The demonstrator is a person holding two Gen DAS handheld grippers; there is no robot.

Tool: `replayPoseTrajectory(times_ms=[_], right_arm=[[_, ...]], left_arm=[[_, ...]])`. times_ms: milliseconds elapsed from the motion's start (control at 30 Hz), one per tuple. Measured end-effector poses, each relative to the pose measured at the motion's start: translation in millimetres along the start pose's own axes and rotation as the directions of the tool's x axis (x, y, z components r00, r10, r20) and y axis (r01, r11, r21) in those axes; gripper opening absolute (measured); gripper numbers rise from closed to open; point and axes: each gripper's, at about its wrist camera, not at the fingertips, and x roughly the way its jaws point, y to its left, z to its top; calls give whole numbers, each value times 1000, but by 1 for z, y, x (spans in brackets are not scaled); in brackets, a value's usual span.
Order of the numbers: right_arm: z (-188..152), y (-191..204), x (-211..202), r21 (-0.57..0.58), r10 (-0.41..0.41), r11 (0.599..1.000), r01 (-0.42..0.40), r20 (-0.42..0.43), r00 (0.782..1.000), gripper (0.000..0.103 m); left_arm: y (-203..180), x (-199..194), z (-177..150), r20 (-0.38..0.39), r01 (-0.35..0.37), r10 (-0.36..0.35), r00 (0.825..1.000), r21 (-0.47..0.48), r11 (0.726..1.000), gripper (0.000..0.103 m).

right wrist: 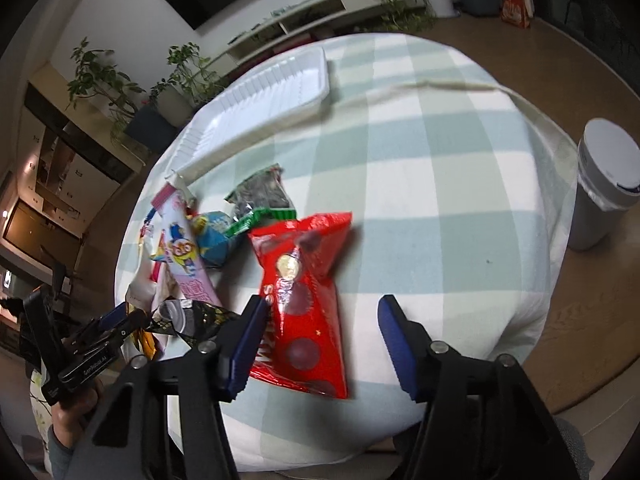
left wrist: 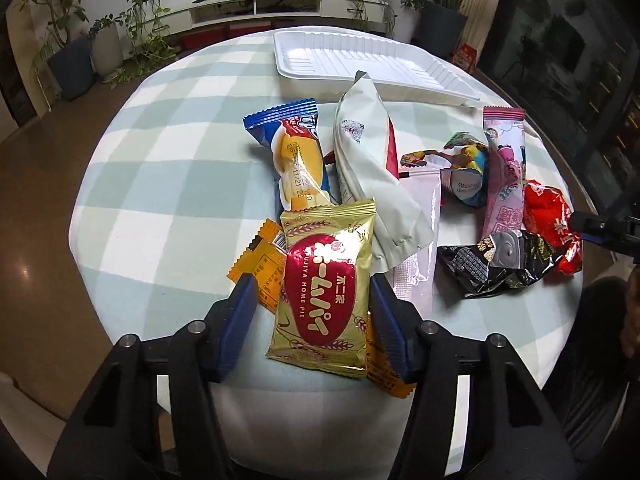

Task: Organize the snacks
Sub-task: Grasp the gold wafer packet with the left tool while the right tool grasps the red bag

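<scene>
One white tray point(left wrist: 376, 64) lies at 12 o'clock on the desk point(left wrist: 160, 168). Left claw point(left wrist: 312, 292) clasps the gold pack point(left wrist: 324, 292). Only the right view shows the right claw point(right wrist: 320, 312), released, straddling the red bag point(right wrist: 304, 300).

Left gripper point(left wrist: 311, 294) fingers point(left wrist: 244, 300) flank gold snack packet point(left wrist: 324, 292), apparently touching.

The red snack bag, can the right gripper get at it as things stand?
Probably yes: the red snack bag lies flat between the right gripper's jaws, nothing on top; one jaw touches its edge, the other stands clear.
</scene>
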Motion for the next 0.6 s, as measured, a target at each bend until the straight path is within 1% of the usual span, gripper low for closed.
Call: replayPoseTrajectory(times_ms=[33,67,133,233,267,333,400,500,600], right_arm=[[2,0,1,-12,-5,1000,6,6,1000,62],[1,4,0,-37,-22,999,22,16,1000,62],[0,10,0,-68,-40,997,42,26,999,62],[-1,16,1,-97,-46,994,49,35,998,62],[-2,18,1,-105,-48,993,52,38,998,62],[-3,20,-1,-115,-46,992,51,43,998,62],[-2,20,-2,-112,-43,993,47,45,998,62],[2,14,-7,-81,-70,994,73,46,997,62],[8,9,-11,-64,-57,996,60,36,998,62]], left_arm=[[1,0,0,1,9,-9,1000,-1,1000,51],[1,1,-1,2,23,-23,1000,-2,1000,43],[2,2,-1,-2,49,-49,999,0,999,36],[3,2,-1,-4,69,-69,998,-5,998,35],[3,0,-2,-2,77,-77,997,-9,997,32],[6,-1,-2,0,106,-106,994,-17,994,31],[6,-2,-3,1,116,-116,993,-19,993,31],[7,-3,-6,0,118,-118,993,-19,993,31],[7,-4,-7,7,124,-124,992,-25,992,31]])
